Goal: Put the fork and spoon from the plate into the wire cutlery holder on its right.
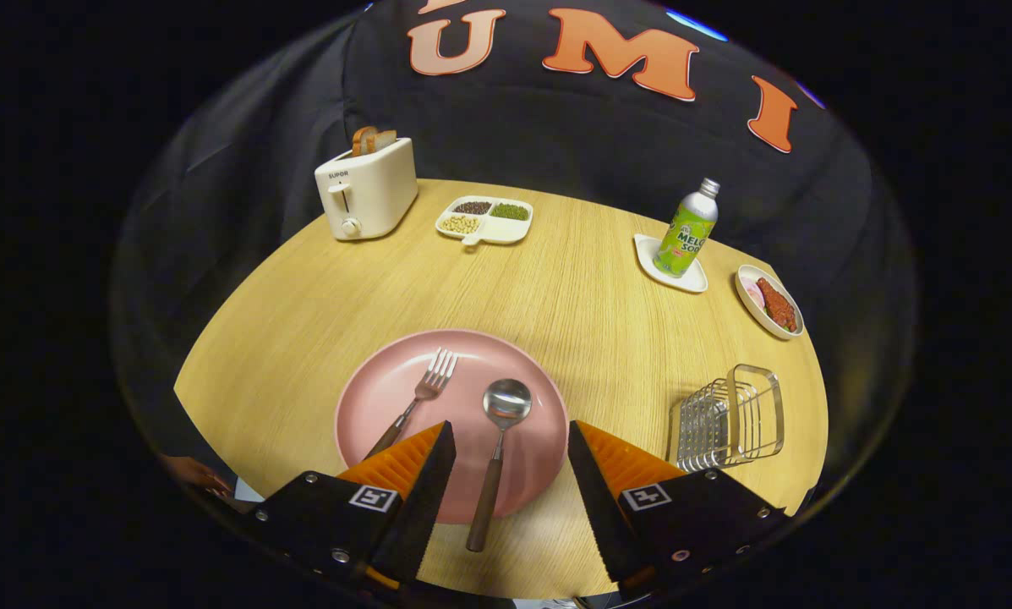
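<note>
Nothing done: fork (417, 399) and spoon (495, 452) lie on plate (370, 397); holder (725, 419) at 3 o'clock; tongs (506, 474) released, straddling the spoon.

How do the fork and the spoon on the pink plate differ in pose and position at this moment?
The fork lies slanted, its tines pointing away to the right, while the spoon lies nearly straight along the gripper's line. The fork's handle end is hidden behind the left finger; the spoon's handle runs over the plate rim onto the table, between the open fingers of the gripper. Both have metal heads and dark wooden handles and rest untouched.
</note>
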Demonstrator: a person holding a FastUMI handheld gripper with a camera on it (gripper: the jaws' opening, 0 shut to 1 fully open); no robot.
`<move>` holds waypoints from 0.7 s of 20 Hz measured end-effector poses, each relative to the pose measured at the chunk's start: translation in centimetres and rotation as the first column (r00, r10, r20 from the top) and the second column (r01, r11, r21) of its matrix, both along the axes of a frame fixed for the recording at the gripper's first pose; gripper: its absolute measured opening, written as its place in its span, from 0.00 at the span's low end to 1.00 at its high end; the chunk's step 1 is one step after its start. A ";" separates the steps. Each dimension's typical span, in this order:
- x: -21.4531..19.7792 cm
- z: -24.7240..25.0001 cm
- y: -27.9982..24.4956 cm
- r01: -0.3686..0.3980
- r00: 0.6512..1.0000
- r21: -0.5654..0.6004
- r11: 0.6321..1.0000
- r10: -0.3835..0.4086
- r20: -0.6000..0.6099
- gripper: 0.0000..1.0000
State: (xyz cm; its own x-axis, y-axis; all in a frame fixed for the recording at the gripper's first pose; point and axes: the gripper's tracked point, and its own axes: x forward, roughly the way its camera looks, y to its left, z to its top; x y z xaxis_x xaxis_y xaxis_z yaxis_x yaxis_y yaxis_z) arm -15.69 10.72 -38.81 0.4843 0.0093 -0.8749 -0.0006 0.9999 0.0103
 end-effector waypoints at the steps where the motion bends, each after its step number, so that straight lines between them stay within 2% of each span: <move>1: -0.5 -0.7 0.1 0.005 1.000 0.003 1.000 -0.005 -0.018 0.79; 5: -2.2 -2.8 0.4 0.034 0.995 0.011 0.999 -0.033 -0.097 0.67; 10: -2.8 -3.9 1.1 0.026 0.985 0.028 0.999 -0.021 -0.172 0.44; 14: -3.3 -4.7 1.1 0.017 0.973 0.023 1.000 -0.011 -0.232 0.37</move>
State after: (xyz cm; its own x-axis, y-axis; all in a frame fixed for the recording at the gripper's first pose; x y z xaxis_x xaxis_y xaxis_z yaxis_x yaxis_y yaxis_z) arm -18.97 11.87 -43.49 0.2682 0.0274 -0.9630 0.0186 0.9993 0.0336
